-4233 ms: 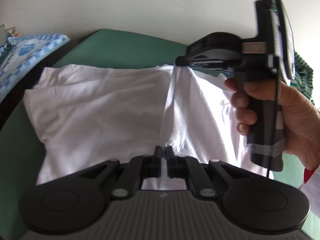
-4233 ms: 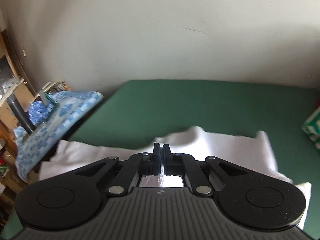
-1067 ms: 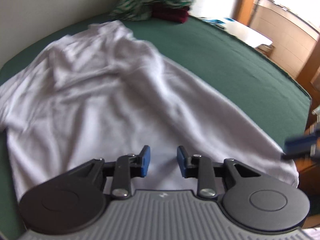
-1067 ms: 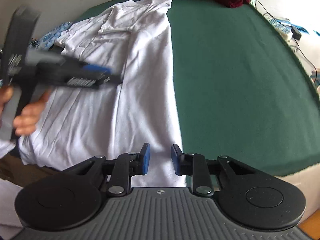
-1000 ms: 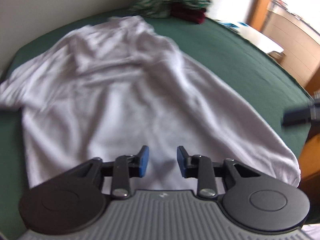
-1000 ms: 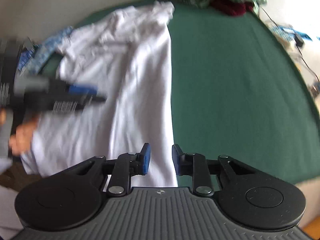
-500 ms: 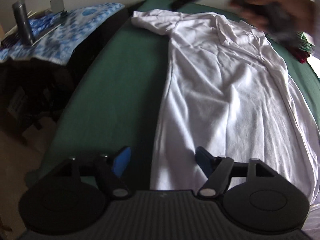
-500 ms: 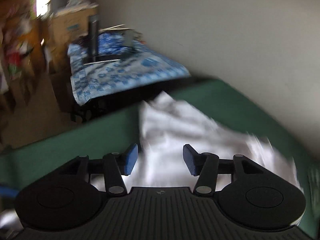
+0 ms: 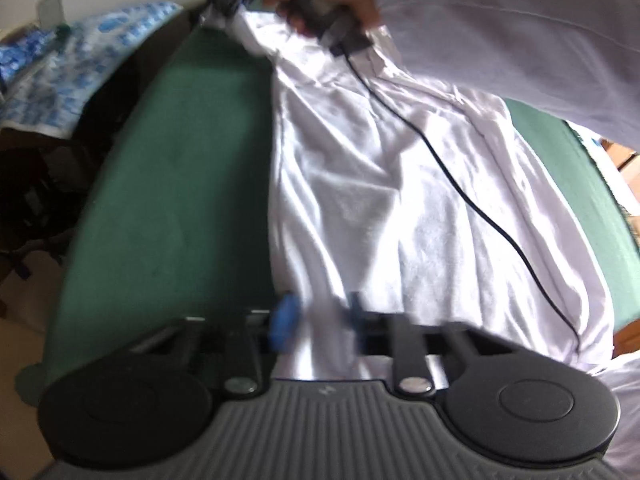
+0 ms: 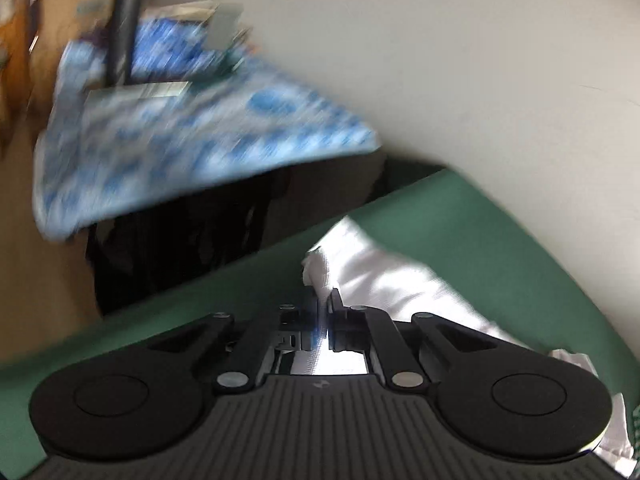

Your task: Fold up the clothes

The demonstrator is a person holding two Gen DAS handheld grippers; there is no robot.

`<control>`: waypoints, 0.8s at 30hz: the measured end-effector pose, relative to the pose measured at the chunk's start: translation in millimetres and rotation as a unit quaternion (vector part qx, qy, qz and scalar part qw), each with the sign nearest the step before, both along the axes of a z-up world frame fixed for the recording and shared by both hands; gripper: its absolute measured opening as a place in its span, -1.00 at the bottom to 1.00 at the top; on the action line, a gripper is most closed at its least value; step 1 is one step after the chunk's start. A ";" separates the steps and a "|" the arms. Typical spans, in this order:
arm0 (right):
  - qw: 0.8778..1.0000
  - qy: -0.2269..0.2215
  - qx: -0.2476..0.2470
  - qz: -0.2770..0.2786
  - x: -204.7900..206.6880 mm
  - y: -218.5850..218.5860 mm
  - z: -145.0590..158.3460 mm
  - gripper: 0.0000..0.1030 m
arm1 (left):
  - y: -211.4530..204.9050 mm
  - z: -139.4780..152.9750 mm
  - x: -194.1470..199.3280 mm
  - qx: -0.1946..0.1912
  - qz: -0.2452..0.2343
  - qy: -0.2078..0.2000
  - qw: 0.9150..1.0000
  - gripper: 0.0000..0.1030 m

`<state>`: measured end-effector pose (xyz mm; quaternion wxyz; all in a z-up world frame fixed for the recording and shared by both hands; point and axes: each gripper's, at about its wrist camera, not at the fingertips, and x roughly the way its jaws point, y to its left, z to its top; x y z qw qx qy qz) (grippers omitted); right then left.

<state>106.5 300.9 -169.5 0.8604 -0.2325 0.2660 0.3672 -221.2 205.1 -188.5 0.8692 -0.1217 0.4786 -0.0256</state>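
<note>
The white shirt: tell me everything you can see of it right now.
The white shirt is soft, wrinkled fabric, laid lengthwise on the green table. The right tool is shut on its far sleeve tip. The left tool is open at the near hem, fabric between its blue pads. A black cable trails across it.
</note>
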 end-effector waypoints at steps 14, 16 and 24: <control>0.868 0.185 0.338 -0.313 47.0 -359.7 21.5 -0.20 | -91.4 11.0 35.1 0.008 -0.226 -0.006 0.974 -0.86; 0.863 0.185 0.331 -0.333 38.8 -384.8 16.2 -0.20 | -91.3 5.4 39.6 0.010 -0.225 0.007 0.974 -0.35; 0.894 0.188 0.277 -0.299 36.5 -370.9 -4.2 -0.18 | -102.4 0.4 36.1 0.016 -0.194 0.022 0.981 0.19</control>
